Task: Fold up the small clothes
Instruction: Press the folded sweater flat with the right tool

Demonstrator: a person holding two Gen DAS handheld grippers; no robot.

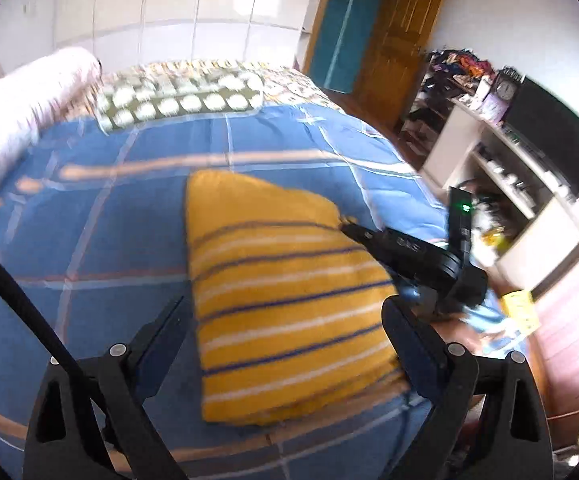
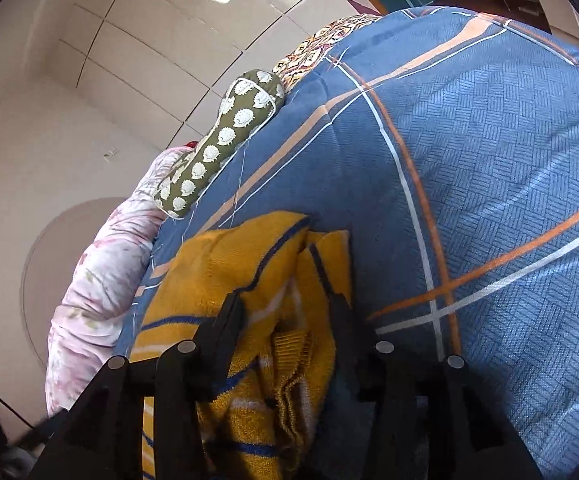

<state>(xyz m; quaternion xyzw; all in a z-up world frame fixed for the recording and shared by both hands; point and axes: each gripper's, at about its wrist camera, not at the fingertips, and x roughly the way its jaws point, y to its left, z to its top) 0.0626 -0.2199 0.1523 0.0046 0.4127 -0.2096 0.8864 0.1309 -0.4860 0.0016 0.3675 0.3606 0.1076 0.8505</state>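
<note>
Pinching a bunched yellow striped garment (image 2: 289,320) edge at frame bottom-centre with the right gripper (image 2: 285,304), left gripper (image 1: 285,316) hanging wide open and empty over it mid-frame on the blue bedspread (image 1: 89,208), ideally carrying across low, aligning edges.

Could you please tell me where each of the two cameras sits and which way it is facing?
Left wrist: above the blue bedspread, looking down over the yellow striped garment; open left tongs show, and the right tongs at its far corner.
Right wrist: low on the bed, right tongs shut on bunched garment.
Shared: garment, bedspread, hedgehog pillow.
</note>
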